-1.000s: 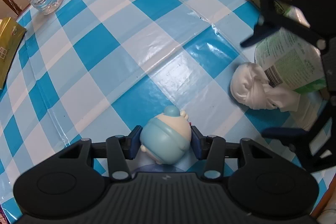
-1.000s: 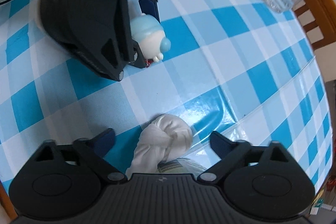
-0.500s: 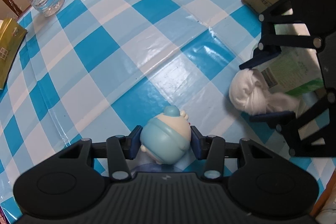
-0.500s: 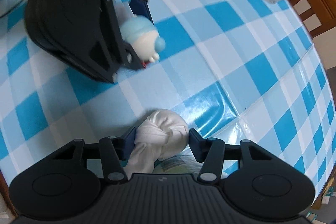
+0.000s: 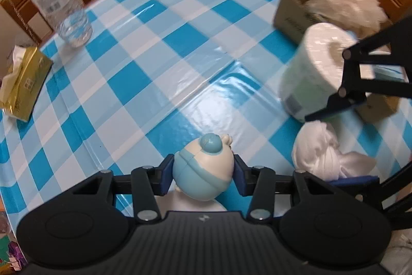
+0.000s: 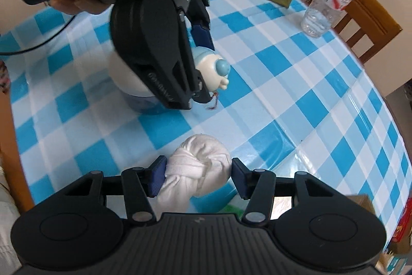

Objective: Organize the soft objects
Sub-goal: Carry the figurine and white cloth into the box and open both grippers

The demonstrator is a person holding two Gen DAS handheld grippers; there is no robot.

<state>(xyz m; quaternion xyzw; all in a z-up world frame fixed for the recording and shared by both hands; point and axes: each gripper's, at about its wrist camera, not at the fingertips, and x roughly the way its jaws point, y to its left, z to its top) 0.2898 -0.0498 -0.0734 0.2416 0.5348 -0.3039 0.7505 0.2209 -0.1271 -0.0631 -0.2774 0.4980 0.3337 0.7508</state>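
1. Toy first: the left gripper point(image 5: 203, 173) is clenched on the blue-and-white squishy figure point(image 5: 203, 166), pads on its two flanks, body running back under the gripper, cap knob pointing away along the fingers.
2. Just beside it, the right gripper point(image 6: 197, 178) clamps the knotted white cloth bundle point(image 6: 199, 169), knot forward, tail trailing beneath the gripper.
3. Both loads look clear of the checked tablecloth point(image 5: 159, 74).
4. Beyond, on the right hand's side, sits the cardboard box point(image 5: 296, 12), fluffy white thing already inside; the cloth is nearer it.
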